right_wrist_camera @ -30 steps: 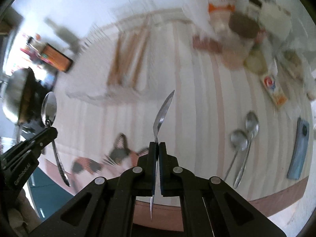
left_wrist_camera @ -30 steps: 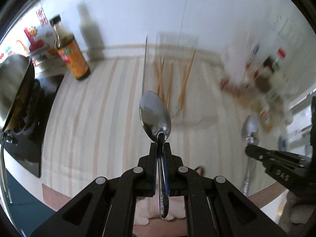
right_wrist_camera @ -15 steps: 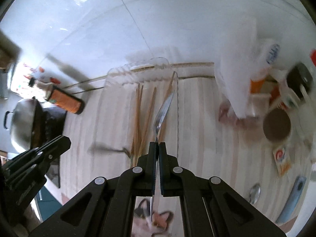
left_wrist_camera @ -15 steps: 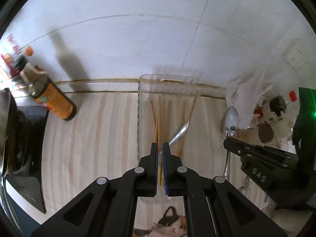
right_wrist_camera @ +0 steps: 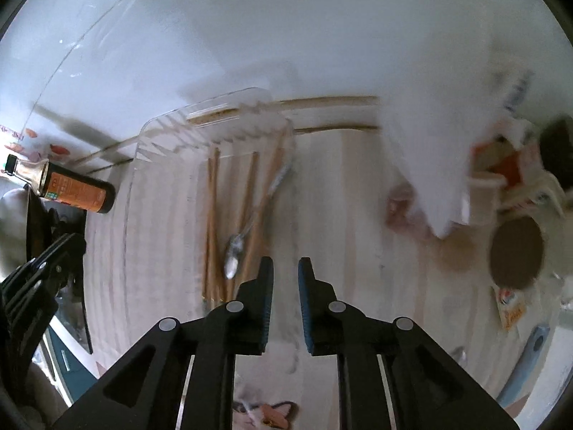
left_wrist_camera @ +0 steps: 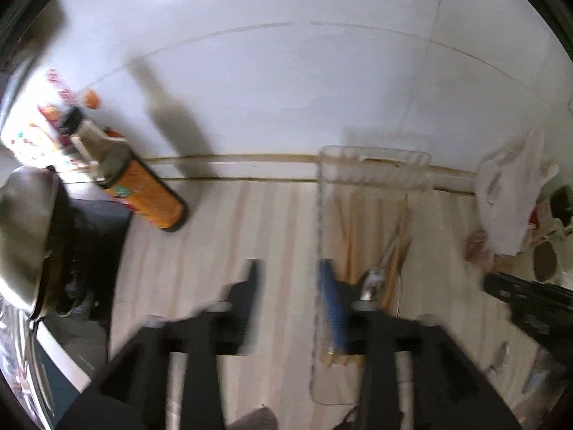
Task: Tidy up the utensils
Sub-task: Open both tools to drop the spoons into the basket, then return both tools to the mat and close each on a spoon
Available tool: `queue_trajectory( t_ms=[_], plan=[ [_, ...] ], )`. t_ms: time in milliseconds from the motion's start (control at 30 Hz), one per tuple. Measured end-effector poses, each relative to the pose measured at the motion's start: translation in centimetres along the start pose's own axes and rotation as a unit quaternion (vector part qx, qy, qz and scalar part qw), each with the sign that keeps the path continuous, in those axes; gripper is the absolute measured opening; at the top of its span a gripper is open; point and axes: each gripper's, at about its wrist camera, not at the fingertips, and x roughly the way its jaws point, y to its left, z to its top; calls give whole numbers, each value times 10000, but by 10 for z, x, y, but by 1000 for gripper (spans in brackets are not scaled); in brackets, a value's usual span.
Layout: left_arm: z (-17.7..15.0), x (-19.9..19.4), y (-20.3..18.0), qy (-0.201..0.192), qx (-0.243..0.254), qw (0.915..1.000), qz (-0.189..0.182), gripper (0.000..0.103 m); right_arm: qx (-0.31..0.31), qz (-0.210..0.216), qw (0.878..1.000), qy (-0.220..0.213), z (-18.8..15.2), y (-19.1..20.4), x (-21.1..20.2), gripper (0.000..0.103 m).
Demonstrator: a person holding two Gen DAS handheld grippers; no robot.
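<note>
White tiles back a striped surface (right_wrist_camera: pixel 358 215) where a clear tray (right_wrist_camera: pixel 161 132) holds chopsticks (right_wrist_camera: pixel 211 215) and a spoon (right_wrist_camera: pixel 236 251). Both claws, left (left_wrist_camera: pixel 290 279) and right (right_wrist_camera: pixel 284 279), gape empty over the tray's near end.

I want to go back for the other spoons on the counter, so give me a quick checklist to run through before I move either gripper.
1. Left gripper empty: ok, jaws wide apart, nothing between them.
2. Right gripper empty: ok, jaws apart, nothing held.
3. Spoon inside the clear tray: ok, it lies among the chopsticks.
4. Second spoon in the tray: cannot tell, the tray's right side is blurred.
5. Tray flat on the striped counter: ok, as far as the blur allows.
6. More spoons to fetch: cannot tell, only blurred shapes show at the counter's right edge.
</note>
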Motion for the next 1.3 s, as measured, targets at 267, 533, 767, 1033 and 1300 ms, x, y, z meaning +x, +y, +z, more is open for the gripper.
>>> queue_trajectory(
  t_ms=[267,533,767,1033,1300],
  plan=[
    [-30,-34,-3,-888,-208,9952,356,103,790,-216,9953,-511,-77,-84,-46,48],
    [-77,-27,-48,-503,127,9982,293,103,1472,-589,9870,-265,-175,-167,-39,51],
    [-126,-10,-98,66,707,9970,316,103,1547,-636,9856,230,-223,-196,21,47],
    [-162,5,-156,569,1365,9886,272,103,950,-1024,9894,406,-239,-182,46,9],
    [-192,11,-247,1225,2072,9681,-702,98,1468,-983,9827,550,-294,-226,16,9]
  ],
)
